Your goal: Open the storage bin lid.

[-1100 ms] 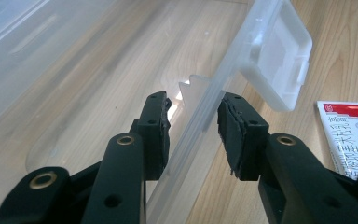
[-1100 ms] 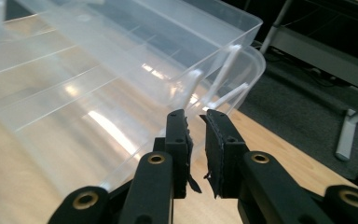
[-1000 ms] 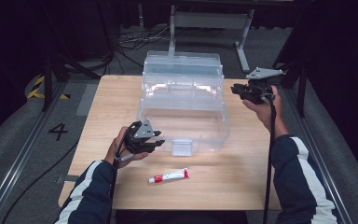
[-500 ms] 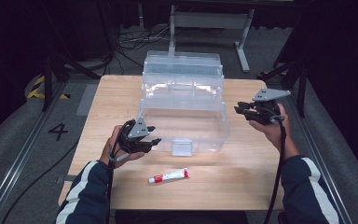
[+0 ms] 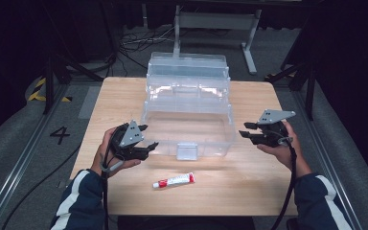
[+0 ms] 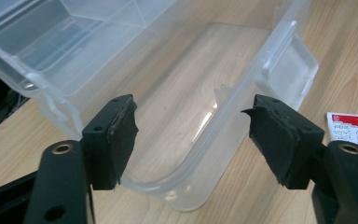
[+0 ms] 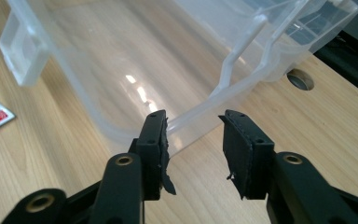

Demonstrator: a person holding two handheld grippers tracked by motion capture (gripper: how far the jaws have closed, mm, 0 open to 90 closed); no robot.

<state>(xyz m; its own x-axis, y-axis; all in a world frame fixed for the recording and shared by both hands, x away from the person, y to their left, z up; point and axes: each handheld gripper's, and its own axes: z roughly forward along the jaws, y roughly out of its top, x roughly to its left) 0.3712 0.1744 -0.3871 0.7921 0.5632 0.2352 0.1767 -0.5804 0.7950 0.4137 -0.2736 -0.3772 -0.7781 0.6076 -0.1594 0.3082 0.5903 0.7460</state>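
Left gripper (image 5: 141,140): jaws apart, just been opening, nothing pinched. In the left gripper view its pads (image 6: 121,133) straddle the near-left rounded corner of the clear plastic storage box (image 5: 188,125) without pressing on it. Right gripper (image 5: 247,134): jaws also parted, just been opening, empty. In the right gripper view the box's near-right corner rim sits just beyond the gap, possibly brushing the left pad (image 7: 160,135); cannot tell if it touches.

The box stands mid-table, open, with cantilever trays stepped up toward the far side and its white front latch (image 5: 187,150) facing the near edge. The bottom tub looks empty. A small red-and-white tube (image 5: 174,180) lies flat on the wooden table (image 5: 249,191), near of the box, slightly left of the latch, well apart from both grippers. Hands flank the box, left one at the near-left corner, right one off the right wall.

Step, as I judge it: both grippers let go of or line up on the box sides, so box handling, either steadying it or shutting the trays. The tube is not yet in. Next move likely calls for one gripper to swing near and down to the tube with jaws across its narrow width, while the other braces the box rim so it doesn't slide. Thin, slick plastic; a grip on the rim needs square pads.
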